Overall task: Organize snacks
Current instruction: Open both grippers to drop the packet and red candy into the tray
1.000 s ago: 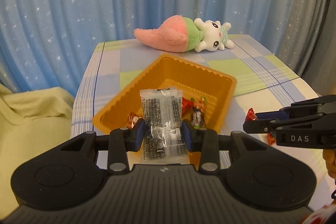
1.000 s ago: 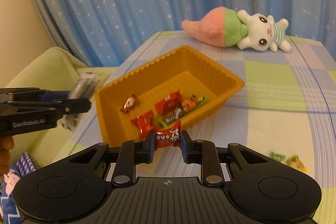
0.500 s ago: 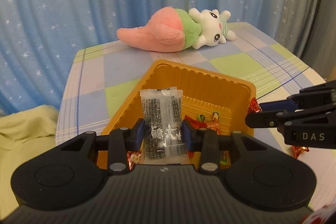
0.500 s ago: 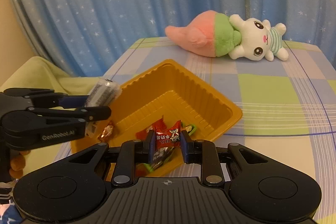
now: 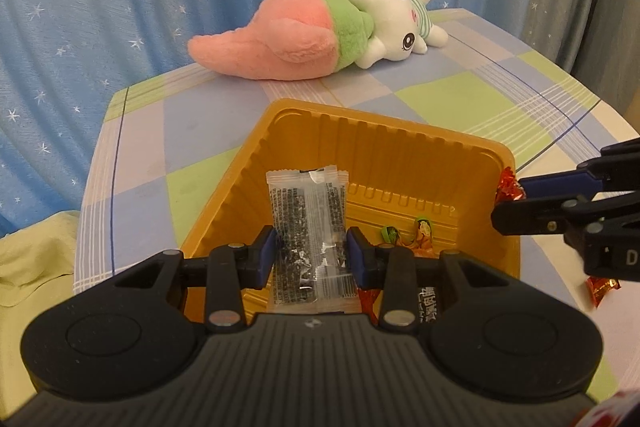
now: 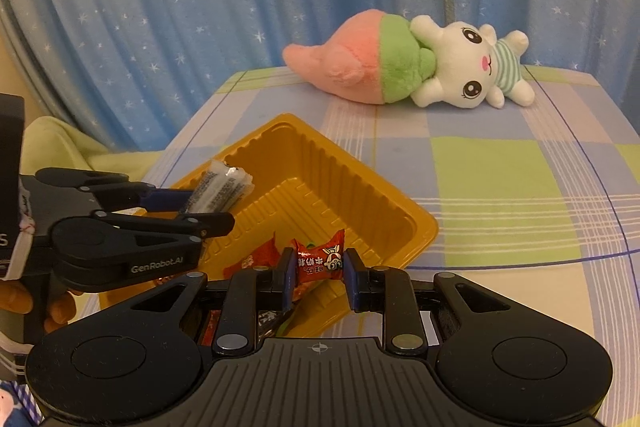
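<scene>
Orange plastic fills the view below both my tools: the tray (image 5: 400,147) sits on the checked cloth (image 6: 500,167), and each gripper hangs over it with something to drop. My left gripper (image 5: 312,255) is pinched on the clear sachet (image 5: 308,223) of dark bits, gripped across its width near the lower half, so its long axis runs straight out ahead of the fingers and its free top end leans over the tray's inside. My right gripper (image 6: 318,273) is narrowed on the red candy (image 6: 320,261), which lies crosswise between the pads with its twisted ends poking out either side. The candy hangs just inside the tray's near corner, above a few wrapped sweets (image 6: 256,261) already lying on the floor. Of the two, I judge the right nearer a clean release, since its piece is short and sits over the floor, while the sachet is long and stands close to the left wall, so it may catch on the rim. One more red sweet (image 5: 600,285) lies on the cloth outside the tray.
</scene>
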